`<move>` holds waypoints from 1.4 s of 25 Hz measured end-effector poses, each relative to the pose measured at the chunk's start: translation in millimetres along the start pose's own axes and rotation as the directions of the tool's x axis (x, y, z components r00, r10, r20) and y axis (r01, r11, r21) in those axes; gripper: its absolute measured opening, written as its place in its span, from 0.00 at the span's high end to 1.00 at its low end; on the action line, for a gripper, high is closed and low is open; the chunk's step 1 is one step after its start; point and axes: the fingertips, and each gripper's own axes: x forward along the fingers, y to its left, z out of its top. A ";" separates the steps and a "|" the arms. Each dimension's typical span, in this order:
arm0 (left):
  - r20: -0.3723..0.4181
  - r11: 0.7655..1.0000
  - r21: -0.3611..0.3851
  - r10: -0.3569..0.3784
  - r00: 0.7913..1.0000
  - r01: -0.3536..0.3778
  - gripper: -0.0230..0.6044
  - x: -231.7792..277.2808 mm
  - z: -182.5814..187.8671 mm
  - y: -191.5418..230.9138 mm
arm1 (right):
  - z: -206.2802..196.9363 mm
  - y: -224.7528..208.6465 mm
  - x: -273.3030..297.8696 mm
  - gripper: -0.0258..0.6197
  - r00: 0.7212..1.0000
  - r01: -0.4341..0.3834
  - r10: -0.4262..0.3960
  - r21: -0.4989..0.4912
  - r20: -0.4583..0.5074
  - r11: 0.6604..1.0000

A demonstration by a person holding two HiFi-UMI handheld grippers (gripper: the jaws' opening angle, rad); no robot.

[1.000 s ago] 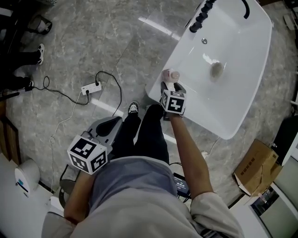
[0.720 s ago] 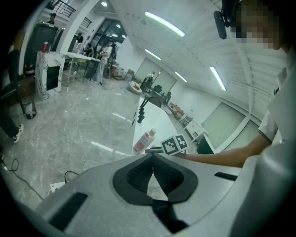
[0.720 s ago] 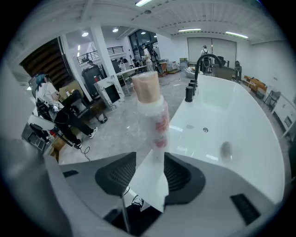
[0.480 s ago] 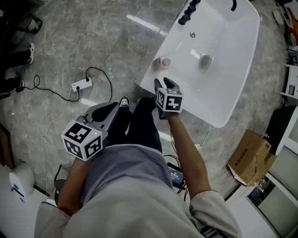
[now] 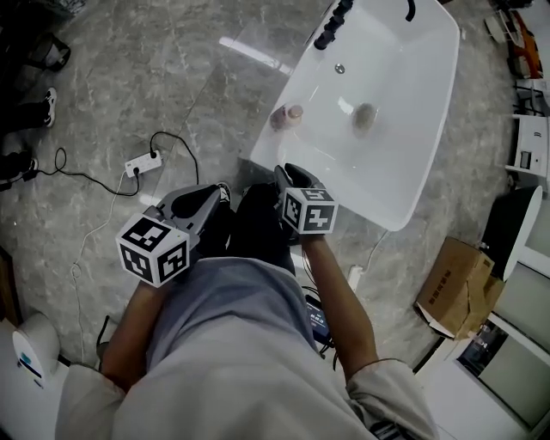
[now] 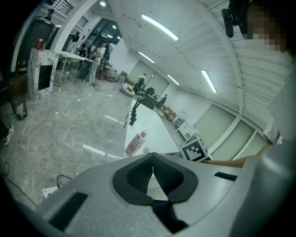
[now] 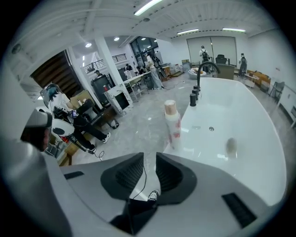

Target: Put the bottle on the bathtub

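Head view: we see the right gripper [image 5: 293, 174] just short of the tub [image 5: 412, 129] edge, with the bottle [image 5: 288, 115] ahead of its jaws, a little to their left and apart from them. The bottle stands upright on the tub's rim; the tap [image 5: 333, 24] lies further ahead along the same rim.

Right gripper view: the jaws have just been closing and now stand a narrow slit apart. Nothing is between them, only floor and a cable showing through the gap. The bottle [image 7: 172, 124] rises clear beyond the tips.

Left gripper view: the left gripper [image 6: 152, 163] has its pads meeting at the tips and holds nothing. The bottle shows ahead of it and to the left, well apart.

We judge the placing itself done and the step in hand to be clearing the right gripper away. To do it well, we would draw back along the jaws' own line rather than swing sideways, since the bottle looks tall on a narrow base and the rim looks smooth, so a brush could tip it into the tub or onto the floor. We would keep the left gripper low and out of the way, and check that the bottle stands steady before leaving it.
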 end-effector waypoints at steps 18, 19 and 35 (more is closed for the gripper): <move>0.053 0.996 0.086 0.026 0.998 -0.030 0.95 -4.4 36.6 9.1 | 73.1 57.8 -101.8 0.94 0.965 -0.080 0.091 -0.053 0.245 0.995; 0.060 0.996 0.087 0.026 0.998 -0.031 0.95 -5.1 40.0 10.9 | 76.1 59.6 -102.5 0.94 0.964 -0.082 0.093 -0.056 0.249 0.995; 0.142 0.998 0.009 0.054 0.988 -0.056 0.95 -10.8 65.4 28.9 | 88.7 60.2 -103.9 0.94 0.971 -0.040 0.053 -0.060 0.235 0.997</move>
